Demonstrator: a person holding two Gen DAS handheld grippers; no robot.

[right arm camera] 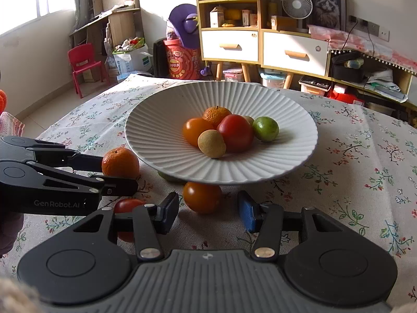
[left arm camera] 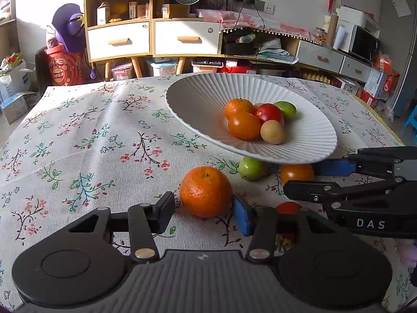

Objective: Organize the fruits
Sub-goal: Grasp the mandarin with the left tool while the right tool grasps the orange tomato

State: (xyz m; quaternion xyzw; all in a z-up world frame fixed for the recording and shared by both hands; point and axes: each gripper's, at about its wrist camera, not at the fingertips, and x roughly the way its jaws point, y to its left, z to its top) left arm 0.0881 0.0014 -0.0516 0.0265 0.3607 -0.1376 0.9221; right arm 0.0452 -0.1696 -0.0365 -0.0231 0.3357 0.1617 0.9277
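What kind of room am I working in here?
Most likely a lived-in home dining or living room: a table under a floral tablecloth, a wooden shelf unit with drawers, a desk fan and a child's red chair.

White ribbed plate (right arm camera: 156, 140) — orange mandarin (left arm camera: 206, 191) — floral-print tablecloth (left arm camera: 86, 140)

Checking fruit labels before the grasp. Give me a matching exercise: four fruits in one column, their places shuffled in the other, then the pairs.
1 big dimpled orange mandarin
2 loose smooth orange tomato
3 loose round green fruit
4 round tan fruit

A in white ribbed plate
B between left gripper jaws
C under plate rim, clear of both grippers
D just ahead of right gripper jaws

Pairs: 1-B, 2-D, 3-C, 4-A
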